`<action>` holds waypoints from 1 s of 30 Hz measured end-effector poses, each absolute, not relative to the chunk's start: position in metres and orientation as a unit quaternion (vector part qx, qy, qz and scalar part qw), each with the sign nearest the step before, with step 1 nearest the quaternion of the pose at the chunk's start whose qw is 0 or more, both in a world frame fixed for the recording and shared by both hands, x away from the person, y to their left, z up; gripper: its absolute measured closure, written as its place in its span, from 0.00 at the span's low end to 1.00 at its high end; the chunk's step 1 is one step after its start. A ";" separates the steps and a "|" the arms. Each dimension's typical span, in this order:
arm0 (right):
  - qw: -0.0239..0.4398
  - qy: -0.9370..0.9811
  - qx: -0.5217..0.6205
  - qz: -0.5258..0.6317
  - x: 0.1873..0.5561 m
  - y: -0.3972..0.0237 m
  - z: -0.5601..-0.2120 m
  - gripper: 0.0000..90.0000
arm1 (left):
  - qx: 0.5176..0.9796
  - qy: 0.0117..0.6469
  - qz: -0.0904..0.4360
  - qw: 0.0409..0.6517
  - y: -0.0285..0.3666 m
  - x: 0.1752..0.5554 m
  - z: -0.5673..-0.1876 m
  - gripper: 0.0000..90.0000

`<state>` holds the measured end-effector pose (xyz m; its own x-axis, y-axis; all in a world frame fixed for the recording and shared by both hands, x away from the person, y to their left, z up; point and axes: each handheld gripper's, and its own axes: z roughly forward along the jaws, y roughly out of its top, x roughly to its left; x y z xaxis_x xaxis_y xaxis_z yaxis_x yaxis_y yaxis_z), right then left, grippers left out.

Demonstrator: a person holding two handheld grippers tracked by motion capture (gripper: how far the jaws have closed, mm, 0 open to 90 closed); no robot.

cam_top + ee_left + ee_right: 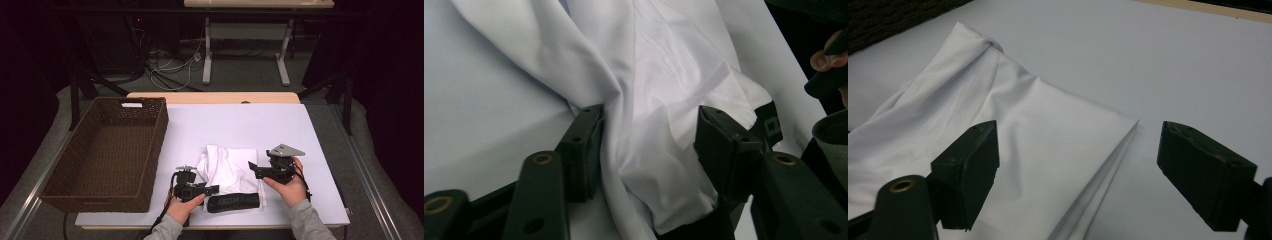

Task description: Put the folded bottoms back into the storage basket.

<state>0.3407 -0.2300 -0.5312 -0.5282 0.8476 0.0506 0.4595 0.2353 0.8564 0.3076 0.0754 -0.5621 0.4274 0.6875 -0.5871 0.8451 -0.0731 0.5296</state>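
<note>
Grey sleeves (305, 220); black fingers (965, 172) with brass rivets.

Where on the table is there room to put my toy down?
The far strip of the table beyond the white cloth is bare, and so is the wicker basket inside. Near the front edge it's crowded: the cloth, the left gripper and the right gripper.

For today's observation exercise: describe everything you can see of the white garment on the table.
The white garment is thin, smooth fabric with a stitched seam and a black waistband bearing lettering at its near edge. It lies crumpled at the left and folded flat at the right on the table, beside the basket. The left gripper has a bunched fold between its jaws; the right gripper hovers open over the folded edge.
</note>
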 end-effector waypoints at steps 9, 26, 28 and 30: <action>0.217 0.754 0.437 0.439 0.343 -0.231 -0.533 0.19 | 0.732 0.541 -0.085 0.405 0.076 0.312 -0.561 0.75; 0.196 0.772 0.437 0.418 0.372 -0.232 -0.530 0.28 | 0.750 0.522 -0.070 0.401 0.077 0.312 -0.562 0.93; 0.192 0.778 0.434 0.411 0.380 -0.231 -0.529 0.30 | 0.749 0.522 -0.071 0.401 0.076 0.312 -0.562 0.94; 0.187 0.784 0.432 0.405 0.388 -0.230 -0.528 0.33 | 0.751 0.520 -0.069 0.401 0.076 0.312 -0.562 0.94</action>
